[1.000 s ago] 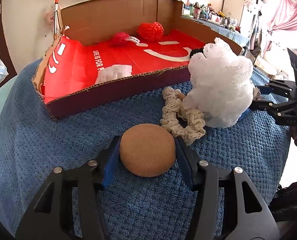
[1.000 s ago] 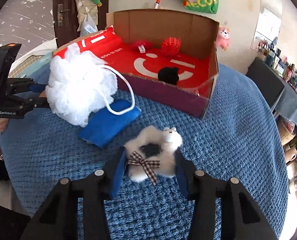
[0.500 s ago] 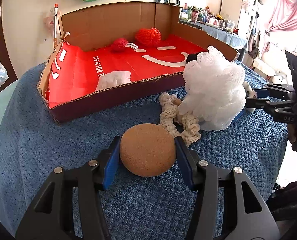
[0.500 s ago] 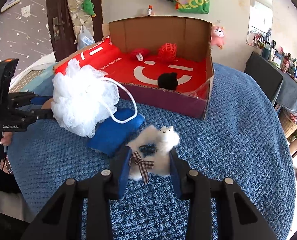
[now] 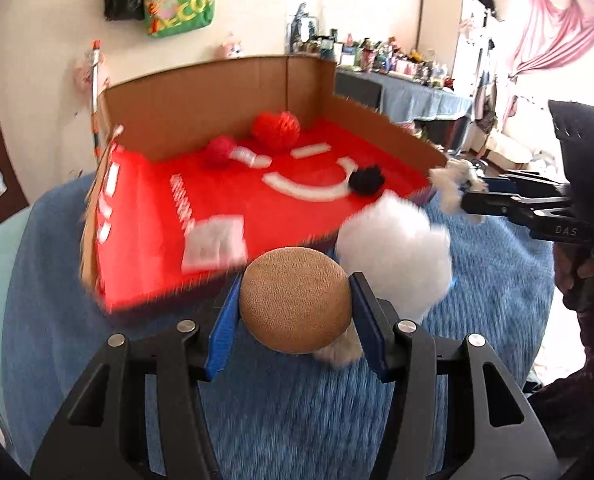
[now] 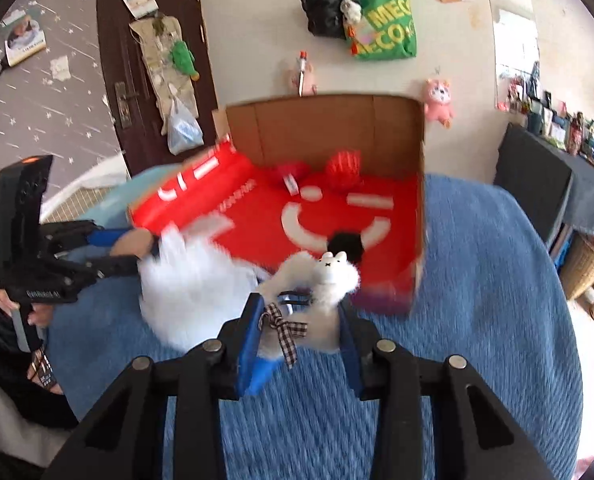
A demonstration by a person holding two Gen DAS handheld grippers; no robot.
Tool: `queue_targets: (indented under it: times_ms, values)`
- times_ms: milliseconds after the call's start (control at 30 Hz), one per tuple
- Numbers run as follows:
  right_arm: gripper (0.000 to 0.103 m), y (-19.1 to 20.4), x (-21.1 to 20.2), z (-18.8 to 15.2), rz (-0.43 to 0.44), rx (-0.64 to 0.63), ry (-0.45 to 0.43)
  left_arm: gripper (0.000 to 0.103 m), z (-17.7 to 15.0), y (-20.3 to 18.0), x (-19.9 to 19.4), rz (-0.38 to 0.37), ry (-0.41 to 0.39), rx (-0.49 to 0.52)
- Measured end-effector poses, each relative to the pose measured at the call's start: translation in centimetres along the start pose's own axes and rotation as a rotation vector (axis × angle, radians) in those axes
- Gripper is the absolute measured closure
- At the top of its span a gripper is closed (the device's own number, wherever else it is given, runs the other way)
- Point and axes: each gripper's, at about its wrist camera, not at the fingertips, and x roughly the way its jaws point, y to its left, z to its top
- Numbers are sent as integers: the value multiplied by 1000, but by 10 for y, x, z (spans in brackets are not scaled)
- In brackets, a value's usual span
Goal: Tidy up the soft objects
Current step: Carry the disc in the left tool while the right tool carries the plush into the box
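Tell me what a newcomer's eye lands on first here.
The red-lined box on the blue cover, with two red balls near its back wall and a black tuft toward the front. Nearer, the left gripper clamps a tan ball, and the right gripper holds a white plush.

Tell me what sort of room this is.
Most likely a lived-in bedroom or small flat: plush toys and a green tote bag hang on the wall, a pink curtain frames the window, and a shelf of small bottles and figurines lines the far side.
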Motion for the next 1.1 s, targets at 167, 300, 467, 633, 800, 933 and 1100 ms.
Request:
queue_targets:
  times_ms: [167,300,467,633,800,933,1100]
  values:
    - [64,9,29,38,50,-18,-9,52,39,6,25,-68,6,29]
    - [64,15,61,57,107,-41,41,52,62,12,55,-112,55,75]
    - [64,10,98,70,155,-89,141,52,72,16,85,-129,121,137]
    - [64,8,124,75,163,-141,228,52,73,19,109,-145,183,173]
    - [64,6,139,77,166,-171,298,52,77,23,122,-169,227,181]
    - [64,7,149,77,156,-199,348,52,81,22,128,-190,261,191]
    - [64,6,157,79,149,-214,383,52,84,19,133,-180,284,221]
